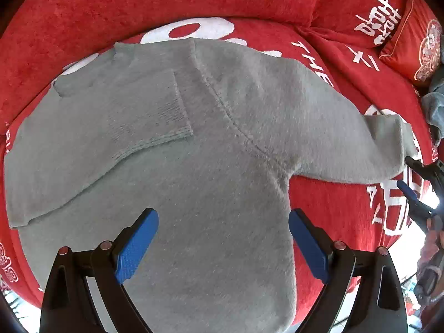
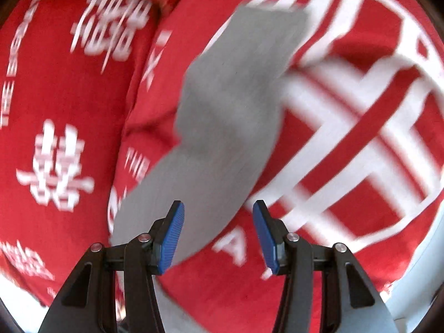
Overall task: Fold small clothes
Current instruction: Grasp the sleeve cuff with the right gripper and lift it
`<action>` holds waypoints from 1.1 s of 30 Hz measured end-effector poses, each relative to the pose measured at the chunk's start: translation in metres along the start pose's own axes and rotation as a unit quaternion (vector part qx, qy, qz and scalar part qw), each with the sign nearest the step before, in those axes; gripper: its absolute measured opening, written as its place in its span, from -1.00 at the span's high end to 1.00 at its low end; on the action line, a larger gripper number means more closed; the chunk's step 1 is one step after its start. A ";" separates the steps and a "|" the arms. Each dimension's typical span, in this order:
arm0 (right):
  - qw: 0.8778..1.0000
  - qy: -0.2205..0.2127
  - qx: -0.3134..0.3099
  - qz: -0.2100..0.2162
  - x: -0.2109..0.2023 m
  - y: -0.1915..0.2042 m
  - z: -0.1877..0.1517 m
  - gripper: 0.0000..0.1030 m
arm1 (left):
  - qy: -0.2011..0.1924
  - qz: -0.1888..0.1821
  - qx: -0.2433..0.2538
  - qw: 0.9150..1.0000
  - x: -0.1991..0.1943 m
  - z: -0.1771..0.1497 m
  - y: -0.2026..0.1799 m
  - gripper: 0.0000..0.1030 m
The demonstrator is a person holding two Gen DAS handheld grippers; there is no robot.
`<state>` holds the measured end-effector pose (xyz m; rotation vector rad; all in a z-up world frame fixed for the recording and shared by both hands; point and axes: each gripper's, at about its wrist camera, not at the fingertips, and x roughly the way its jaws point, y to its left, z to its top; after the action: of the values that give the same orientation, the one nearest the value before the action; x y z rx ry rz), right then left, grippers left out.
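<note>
A small grey knit sweater (image 1: 194,152) lies flat on a red bedspread (image 1: 69,41). Its left sleeve is folded across the chest, cuff (image 1: 166,111) near the middle. Its right sleeve (image 1: 347,127) stretches out to the right. My left gripper (image 1: 223,222) is open and empty, hovering over the sweater's lower body. My right gripper (image 2: 217,216) is open and empty above the outstretched sleeve (image 2: 230,111), which runs away from it; this view is motion-blurred. The right gripper also shows at the right edge of the left wrist view (image 1: 416,183), beside the sleeve's cuff.
The bedspread has large white characters and letters (image 2: 360,111). Red pillows (image 1: 360,5) with white print lie at the back, and a small embroidered red cushion (image 1: 416,50) at the far right. Grey-blue cloth (image 1: 435,105) lies at the right edge.
</note>
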<state>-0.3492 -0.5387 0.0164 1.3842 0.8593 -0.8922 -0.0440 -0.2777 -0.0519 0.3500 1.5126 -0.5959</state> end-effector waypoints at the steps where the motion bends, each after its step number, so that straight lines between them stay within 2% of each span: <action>1: 1.000 -0.008 0.007 0.003 -0.002 -0.007 0.007 -0.08 | 0.000 0.001 0.000 1.000 0.002 0.002 -0.003 -0.84; 4: 0.999 -0.013 0.028 0.023 0.003 -0.021 0.026 -0.08 | -0.001 0.003 0.001 1.000 0.004 0.006 -0.010 -0.84; 9: 0.994 0.019 0.041 0.095 0.020 -0.022 0.032 -0.02 | -0.008 -0.003 0.004 1.000 0.005 0.010 -0.022 -0.84; 10: 0.993 0.027 0.045 0.110 0.025 -0.022 0.031 0.28 | -0.010 -0.003 0.004 1.000 0.004 0.010 -0.023 -0.84; 11: 0.989 0.040 0.053 0.131 0.031 -0.023 0.031 0.81 | -0.012 -0.003 0.003 1.000 0.003 0.009 -0.024 -0.84; 12: 0.987 0.044 0.058 0.143 0.033 -0.022 0.028 0.89 | -0.015 -0.004 0.000 1.000 0.002 0.009 -0.023 -0.84; 15: 0.970 0.048 0.078 0.224 0.034 -0.014 0.024 0.89 | -0.024 -0.006 -0.014 1.000 -0.001 0.006 -0.019 -0.84; 18: 0.959 0.057 0.078 0.267 0.033 0.002 0.022 0.90 | -0.030 -0.008 -0.029 0.999 -0.006 0.000 -0.009 -0.84; 23: 0.950 0.071 0.033 0.304 0.025 0.049 0.018 0.89 | -0.049 -0.008 -0.044 0.998 -0.020 -0.011 0.016 -0.84; 27: 0.943 0.087 -0.022 0.321 0.025 0.104 0.003 0.89 | -0.065 -0.005 -0.069 0.995 -0.030 -0.017 0.048 -0.84; 33: 0.923 0.120 -0.122 0.345 0.040 0.200 -0.048 0.89 | -0.080 0.000 -0.117 0.990 -0.038 -0.038 0.111 -0.84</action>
<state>-0.1510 -0.4933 0.0655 1.4451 0.5645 -0.0699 -0.0106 -0.1605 -0.0325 0.1195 1.4097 -0.4296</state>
